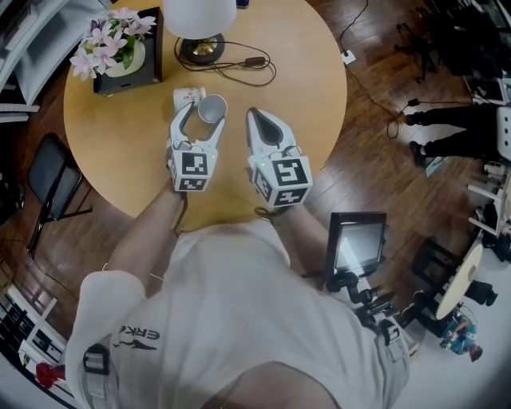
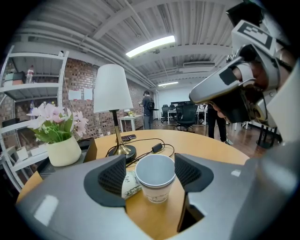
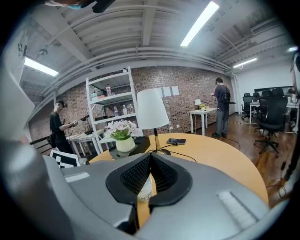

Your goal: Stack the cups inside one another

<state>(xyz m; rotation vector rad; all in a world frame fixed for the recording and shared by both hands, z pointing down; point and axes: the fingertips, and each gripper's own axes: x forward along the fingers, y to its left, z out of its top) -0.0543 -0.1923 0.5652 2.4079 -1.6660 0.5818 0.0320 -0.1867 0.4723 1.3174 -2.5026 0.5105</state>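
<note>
A white paper cup [image 1: 212, 107] stands upright on the round wooden table [image 1: 303, 96]. My left gripper [image 1: 204, 114] is open, with one jaw on each side of this cup. In the left gripper view the cup [image 2: 155, 177] sits between the ribbed pads [image 2: 111, 177], close to both. A second paper cup [image 1: 188, 96] lies on its side just behind and to the left, also seen as a printed cup [image 2: 129, 183] behind the left pad. My right gripper [image 1: 254, 114] is shut on nothing, to the right of the upright cup. Its own view shows the gripper [image 3: 151, 158] with the cup [image 3: 146, 188] through the slit.
A white-shaded lamp [image 1: 200, 22] with a brass base stands at the back of the table, its cable and adapter [image 1: 254, 61] trailing right. A pot of pink flowers [image 1: 116, 44] sits on a black box at back left. A folding chair [image 1: 48, 185] stands beside the table on the left.
</note>
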